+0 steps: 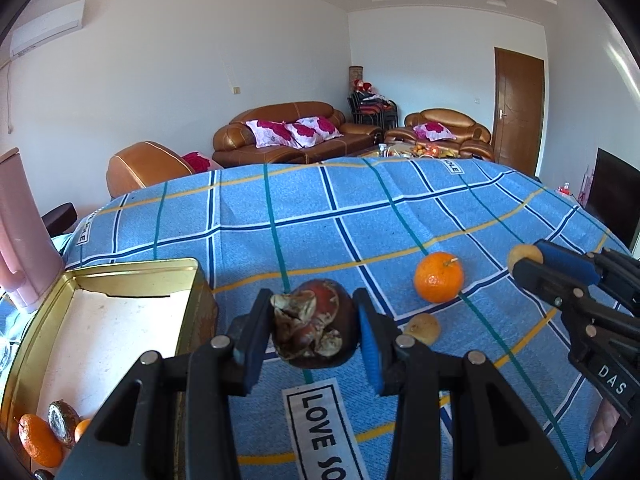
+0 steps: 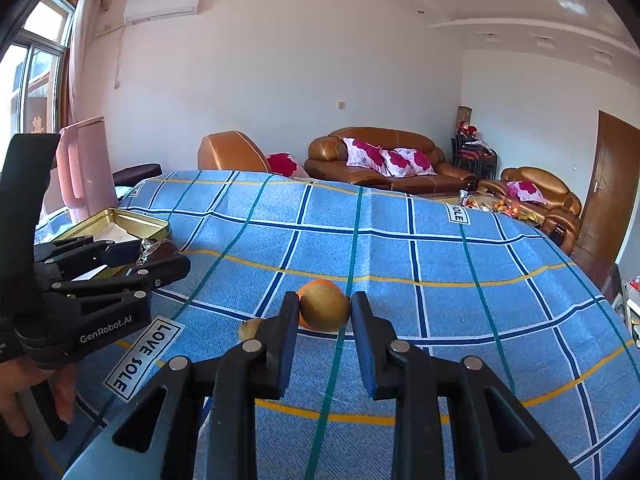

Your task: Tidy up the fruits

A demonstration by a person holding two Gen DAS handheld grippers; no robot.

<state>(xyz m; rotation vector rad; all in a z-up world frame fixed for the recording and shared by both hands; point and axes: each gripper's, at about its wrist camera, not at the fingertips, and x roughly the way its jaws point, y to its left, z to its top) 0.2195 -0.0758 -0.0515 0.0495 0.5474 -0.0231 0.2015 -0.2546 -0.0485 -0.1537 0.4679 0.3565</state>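
blue checked cloth (image 1: 304, 216), dark red fruit (image 1: 316, 326) clamped in left hand-held gripper (image 1: 314, 330) beside gold tin (image 1: 192, 280)

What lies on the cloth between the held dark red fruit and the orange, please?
Only a small yellowish fruit lies near that stretch, slightly nearer the camera than the line from dark red fruit to orange; otherwise bare blue cloth, in the left wrist view.

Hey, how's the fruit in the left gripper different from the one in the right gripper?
The fruit in the left gripper is dark reddish brown with a cracked, peeling shell; the fruit in the right gripper is smooth and yellowish tan. The dark fruit looks larger and keeps its jaws wider apart than the tan fruit does. Both are roundish and clamped between blue pads above the blue checked cloth.
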